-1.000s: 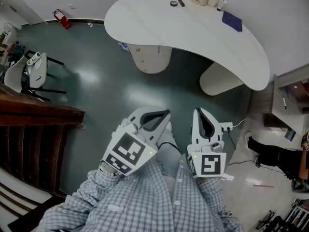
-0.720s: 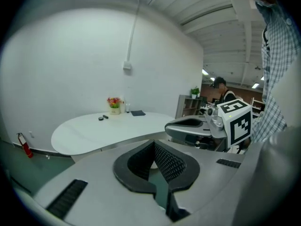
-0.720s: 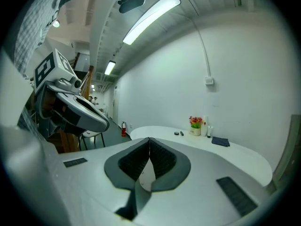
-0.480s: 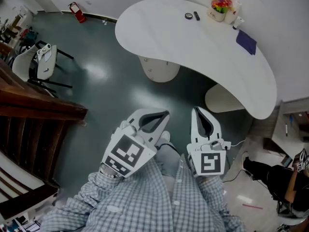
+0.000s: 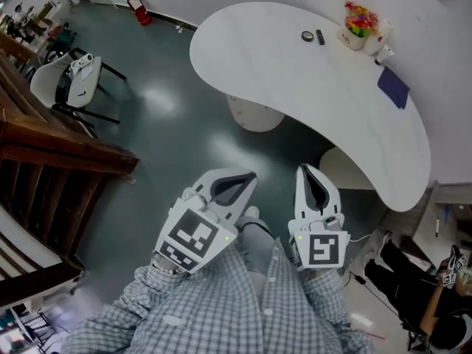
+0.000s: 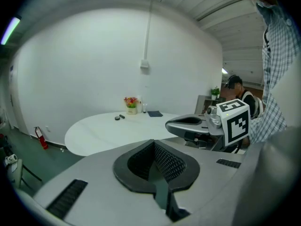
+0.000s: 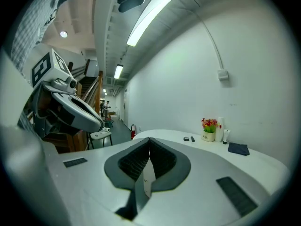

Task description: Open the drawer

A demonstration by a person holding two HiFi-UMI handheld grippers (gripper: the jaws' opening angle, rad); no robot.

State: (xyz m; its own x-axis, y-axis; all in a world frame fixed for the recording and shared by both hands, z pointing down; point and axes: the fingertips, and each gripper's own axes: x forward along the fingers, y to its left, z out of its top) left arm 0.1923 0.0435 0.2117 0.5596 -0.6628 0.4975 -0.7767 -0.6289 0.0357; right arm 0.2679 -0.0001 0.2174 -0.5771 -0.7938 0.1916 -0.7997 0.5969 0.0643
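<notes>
I cannot pick out the drawer. Ahead of the left gripper (image 5: 248,175) stands one pedestal (image 5: 254,115) under the table (image 5: 295,72), and a second pedestal (image 5: 346,169) stands ahead of the right gripper (image 5: 304,170). Both grippers' jaws are together and empty, with floor (image 5: 177,146) between them and the table. At the table's far end are one flower pot (image 5: 356,28) and one cloth (image 5: 393,88). One chair (image 5: 77,80) stands far off to the left.

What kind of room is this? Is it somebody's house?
Probably an office lobby or reception area, not a house: there's a big curved white table with a pot of flowers, a red fire extinguisher, and a wooden staircase.
</notes>
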